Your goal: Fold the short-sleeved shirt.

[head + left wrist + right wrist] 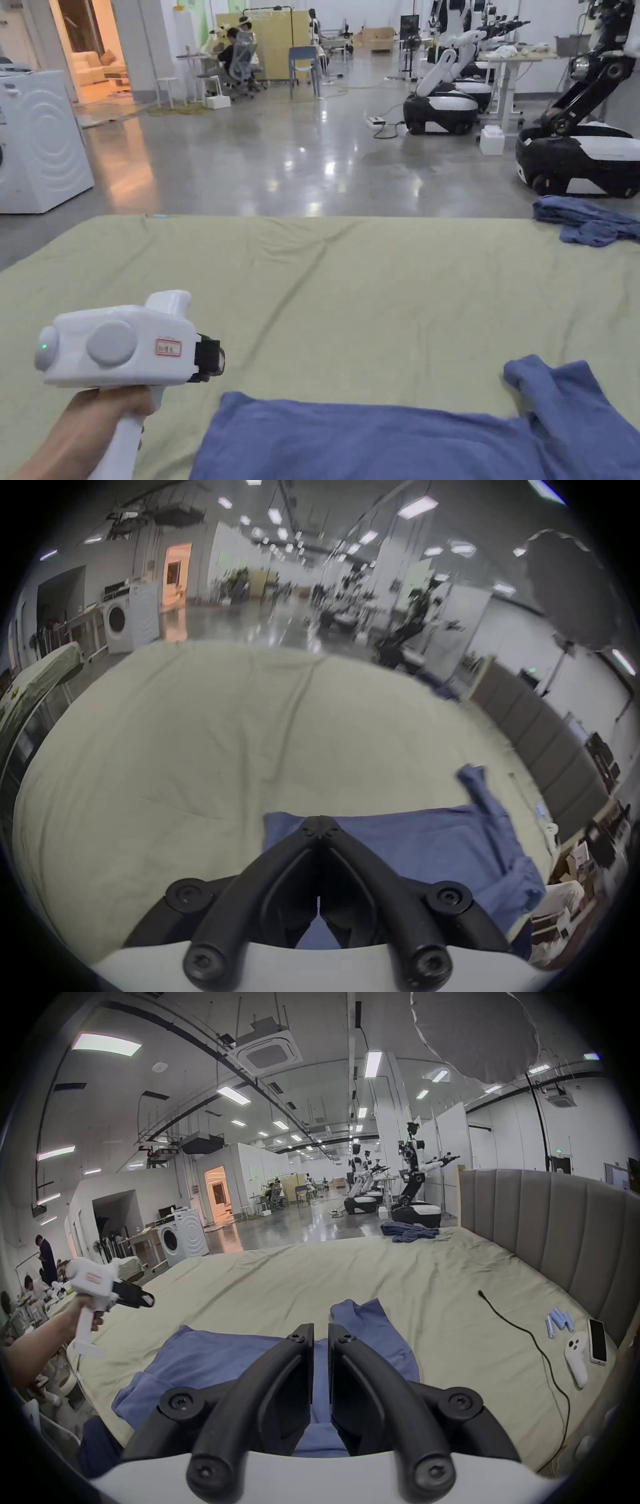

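- Head view: the blue short-sleeved shirt (400,437) is laid across the near edge of the bed (350,294), one sleeve (550,381) turned up at the right. The left tongs (215,359) are held above the sheet just left of the shirt, apart from it; whether they are apart or together cannot be told here. A second blue garment (584,222) is noted at the far right corner, well clear. Wheeled robots (578,153) stand on the floor beyond.
- Left gripper view: the tips of the left tongs (319,821) are seen together, nothing between them, above the shirt's near corner (408,854). The step is judged to be the approach before a first fold; the tongs would need to be parted and lowered onto a hem or sleeve edge.
- Right gripper view: the right tongs (321,1333) are held slightly apart over the middle of the shirt (221,1352), with no cloth clamped. The left tongs (138,1298) show at the left, in the air. To the right, a black cable (519,1333), blue cylinders (557,1321), a white controller (576,1359) and a phone (597,1340) are listed near the padded headboard (554,1227), clear of the fold area.
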